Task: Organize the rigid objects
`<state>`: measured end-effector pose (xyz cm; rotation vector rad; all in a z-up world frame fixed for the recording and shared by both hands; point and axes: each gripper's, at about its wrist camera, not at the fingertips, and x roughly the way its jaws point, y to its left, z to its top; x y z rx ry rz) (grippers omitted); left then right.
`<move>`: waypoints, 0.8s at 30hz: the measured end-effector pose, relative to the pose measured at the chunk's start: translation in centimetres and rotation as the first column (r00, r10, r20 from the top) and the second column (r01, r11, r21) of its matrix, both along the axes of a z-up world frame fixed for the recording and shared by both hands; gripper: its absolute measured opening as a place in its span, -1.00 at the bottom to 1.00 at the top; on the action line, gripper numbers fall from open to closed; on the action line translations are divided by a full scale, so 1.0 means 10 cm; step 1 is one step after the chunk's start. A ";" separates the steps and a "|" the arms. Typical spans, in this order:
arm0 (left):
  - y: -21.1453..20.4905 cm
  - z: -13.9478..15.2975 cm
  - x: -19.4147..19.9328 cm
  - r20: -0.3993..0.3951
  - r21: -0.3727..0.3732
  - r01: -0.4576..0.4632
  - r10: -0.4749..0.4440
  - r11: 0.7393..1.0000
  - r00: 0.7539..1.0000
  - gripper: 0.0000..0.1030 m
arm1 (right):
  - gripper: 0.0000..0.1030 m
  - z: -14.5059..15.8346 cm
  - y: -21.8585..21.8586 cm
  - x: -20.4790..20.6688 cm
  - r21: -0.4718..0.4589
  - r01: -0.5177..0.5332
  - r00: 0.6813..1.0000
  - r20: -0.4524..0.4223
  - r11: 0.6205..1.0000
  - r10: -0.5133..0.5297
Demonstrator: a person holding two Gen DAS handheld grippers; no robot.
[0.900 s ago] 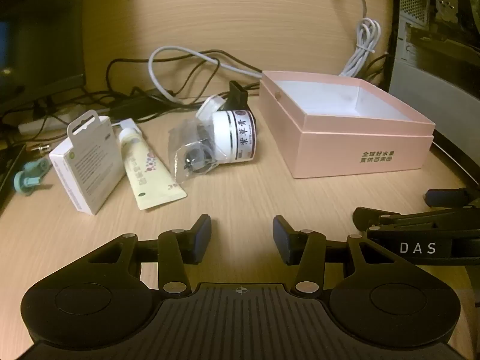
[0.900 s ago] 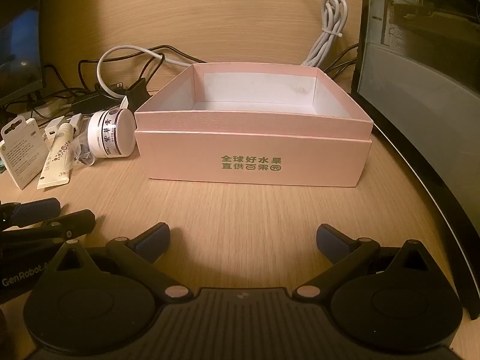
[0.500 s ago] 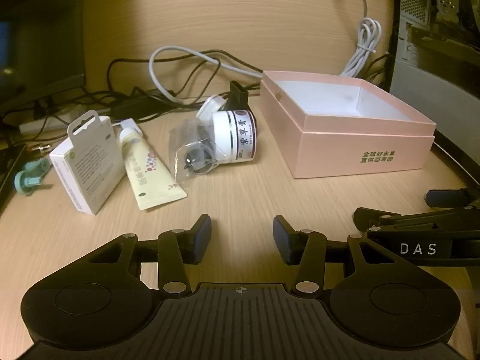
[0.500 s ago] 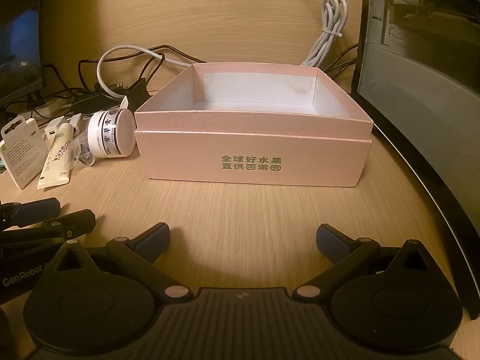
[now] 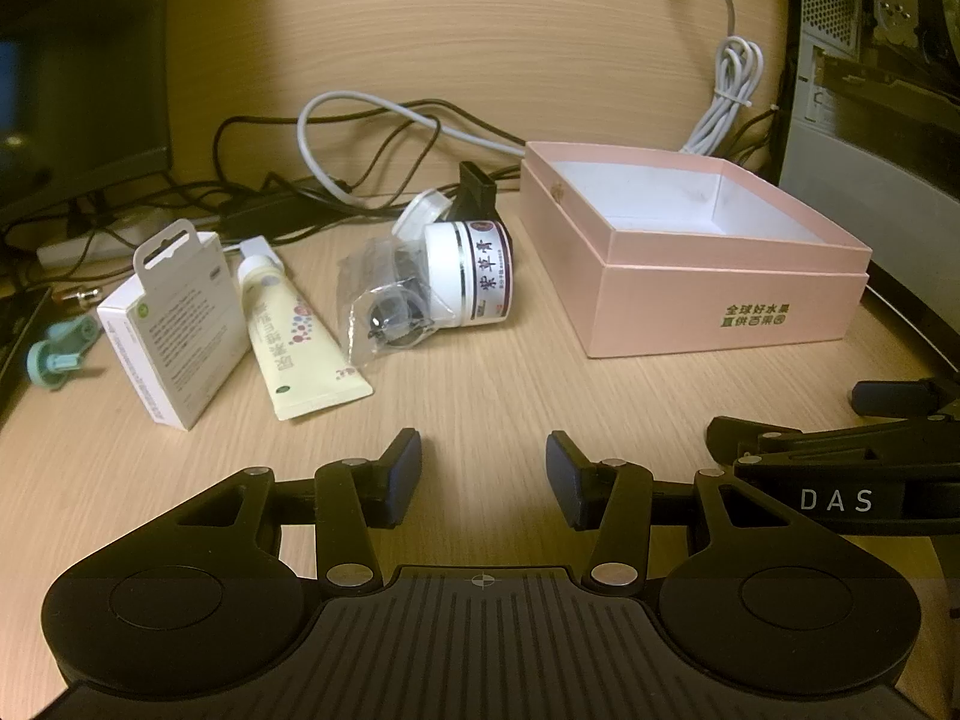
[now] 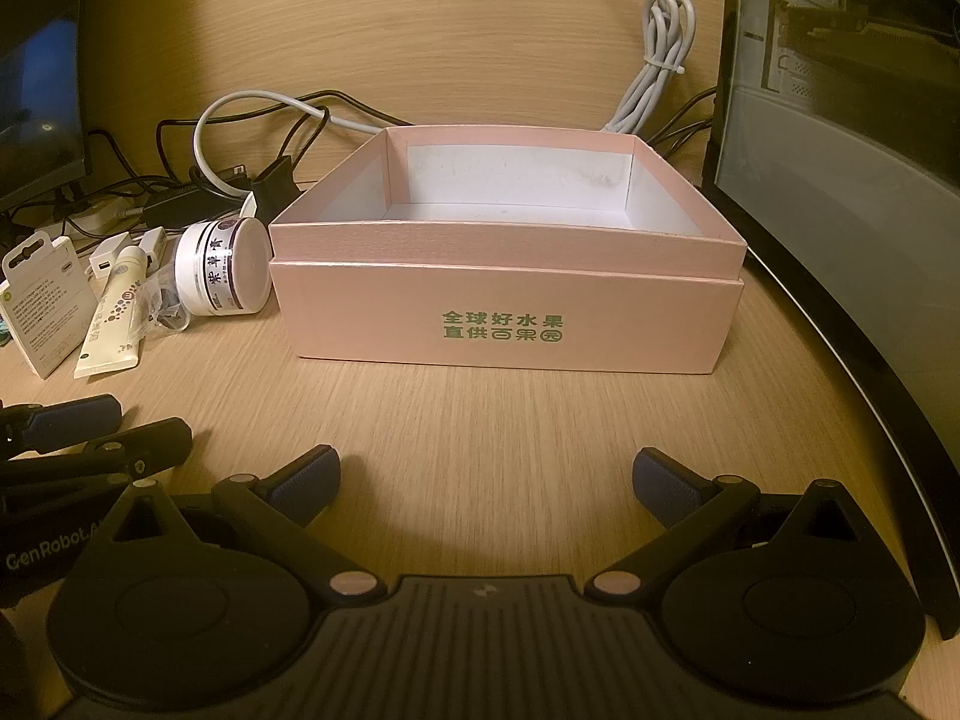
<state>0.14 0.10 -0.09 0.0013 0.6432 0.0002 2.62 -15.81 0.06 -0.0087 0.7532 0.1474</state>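
An open pink box [image 5: 720, 294] [image 6: 504, 324] with green print stands on the wooden desk, nothing inside it. Left of it lie a white cream jar [image 5: 474, 270] [image 6: 222, 276] on its side, a clear bag [image 5: 384, 312] with a dark part in it, a cream tube [image 5: 300, 342] [image 6: 114, 324] and a small white carton [image 5: 174, 324] [image 6: 45, 312]. My left gripper [image 5: 483, 474] hovers open near the desk's front, short of the tube and bag. My right gripper [image 6: 486, 480] is open wide before the pink box, nothing between its fingers.
Tangled black and grey cables [image 5: 360, 144] and a power strip lie at the back. A teal plastic piece [image 5: 57, 354] sits far left. A computer case [image 6: 840, 120] stands close on the right, a monitor [image 6: 36, 72] at the left. The wooden wall rises behind.
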 end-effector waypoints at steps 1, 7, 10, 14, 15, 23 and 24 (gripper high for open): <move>0.00 0.00 0.00 0.000 -0.001 0.000 0.000 1.000 1.000 -0.01 | 1.00 0.00 0.00 0.00 0.000 0.000 1.000 0.000 1.000 0.000; 0.00 0.01 0.00 0.000 0.000 0.001 -0.001 1.000 1.000 -0.01 | 1.00 0.00 0.00 0.00 0.000 0.000 1.000 0.000 1.000 0.000; -0.01 0.01 0.00 0.000 0.002 0.001 -0.001 1.000 1.000 -0.01 | 1.00 0.00 0.00 0.00 0.000 0.000 1.000 0.000 1.000 0.000; -0.02 0.01 0.00 0.000 0.002 0.001 -0.001 1.000 1.000 -0.01 | 1.00 0.00 0.00 0.00 0.000 0.000 1.000 0.000 1.000 0.000; -0.02 0.01 0.00 0.000 0.002 0.001 -0.001 1.000 1.000 -0.01 | 1.00 0.00 0.00 0.00 0.000 0.001 1.000 0.000 1.000 -0.001; -0.02 0.01 -0.01 -0.001 -0.003 -0.001 0.001 1.000 1.000 -0.01 | 1.00 0.01 -0.02 0.00 0.000 0.001 1.000 0.001 1.000 -0.001; -0.02 0.01 -0.01 0.000 -0.003 -0.001 0.001 1.000 1.000 -0.01 | 1.00 0.01 -0.02 0.00 0.000 0.001 1.000 0.001 1.000 -0.001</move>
